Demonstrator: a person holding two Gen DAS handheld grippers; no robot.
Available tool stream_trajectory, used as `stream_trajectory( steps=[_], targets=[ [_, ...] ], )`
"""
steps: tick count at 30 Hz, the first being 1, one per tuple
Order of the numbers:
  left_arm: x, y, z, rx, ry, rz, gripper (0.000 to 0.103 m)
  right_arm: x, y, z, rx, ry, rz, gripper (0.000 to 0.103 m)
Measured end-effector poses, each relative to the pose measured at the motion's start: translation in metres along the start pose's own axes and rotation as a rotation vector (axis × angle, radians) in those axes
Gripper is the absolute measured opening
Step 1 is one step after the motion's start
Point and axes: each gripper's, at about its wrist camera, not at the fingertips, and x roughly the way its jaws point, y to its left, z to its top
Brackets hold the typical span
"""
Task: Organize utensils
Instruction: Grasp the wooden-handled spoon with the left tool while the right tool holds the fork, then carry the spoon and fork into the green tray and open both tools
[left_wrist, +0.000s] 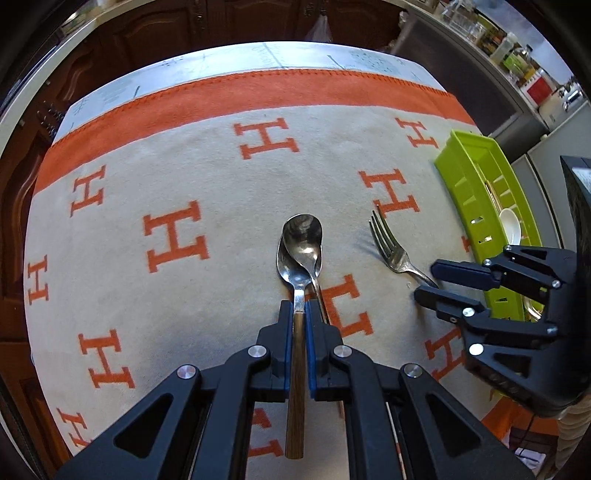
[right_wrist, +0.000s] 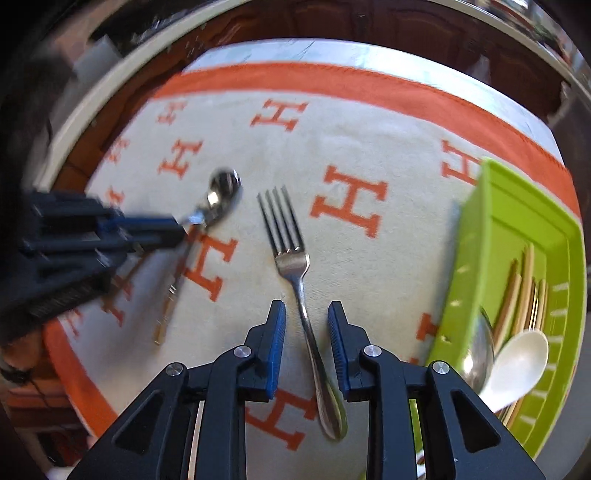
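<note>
Although both utensils on the cloth-covered worktop (left_wrist: 221, 166) are slim and light, they are hard, polished and likely slippery, so where each is pinched matters. The left tongs (left_wrist: 299, 314) are closed on a wooden-handled spoon (left_wrist: 297, 266), gripping it where the steel neck meets the wood; the wooden grip probably gives the pads better friction than bare metal, and the spoon is stiff enough not to flex. A second spoon (left_wrist: 304, 232) lies just under and beside it, its bowl overlapping, so it could be dragged along if the two catch.

Over the fork (right_wrist: 286, 236), the right tongs (right_wrist: 306, 314) stand open, one pad on each side of the narrow handle with gaps on both sides; the pads do not press it. That fork lies flat on the soft cloth, tines pointing away, handle running back between the jaws. A grip at the thin waist of the handle would be my choice, since the rounded end looks smoother and could slip or swing.

To the right sits the green tray (right_wrist: 476, 236), already holding a white spoon (right_wrist: 517, 365), another metal spoon and wooden-handled pieces.
</note>
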Motion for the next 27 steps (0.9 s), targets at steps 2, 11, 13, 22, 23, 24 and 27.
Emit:
stream_trajectory(
  steps=[2, 11, 13, 22, 23, 24, 27],
  targets=[
    [-0.002, 0.008, -0.004, -0.015, -0.008, -0.01, 0.004, 0.003, 0.01, -0.001, -0.052, -0.013, -0.058, 0.018],
    [-0.025, 0.01, -0.028, -0.096, -0.108, -0.023, 0.004, -0.011, -0.001, -0.009, 0.079, -0.091, -0.001, 0.004],
    [-0.031, 0.012, -0.032, -0.122, -0.152, -0.008, 0.004, -0.018, -0.007, -0.014, 0.118, -0.118, 0.023, 0.004],
    [-0.059, 0.002, -0.041, -0.16, -0.3, -0.029, 0.004, -0.055, -0.019, -0.031, 0.22, -0.233, 0.115, 0.004],
    [-0.062, 0.0, -0.04, -0.167, -0.308, -0.042, 0.004, -0.059, -0.02, -0.032, 0.228, -0.243, 0.124, 0.004],
    [-0.064, -0.001, -0.04, -0.171, -0.314, -0.05, 0.004, -0.065, -0.021, -0.032, 0.238, -0.257, 0.133, 0.004],
    [-0.075, -0.008, -0.038, -0.17, -0.335, -0.07, 0.004, -0.08, -0.026, -0.037, 0.258, -0.29, 0.148, 0.004]
  ],
)
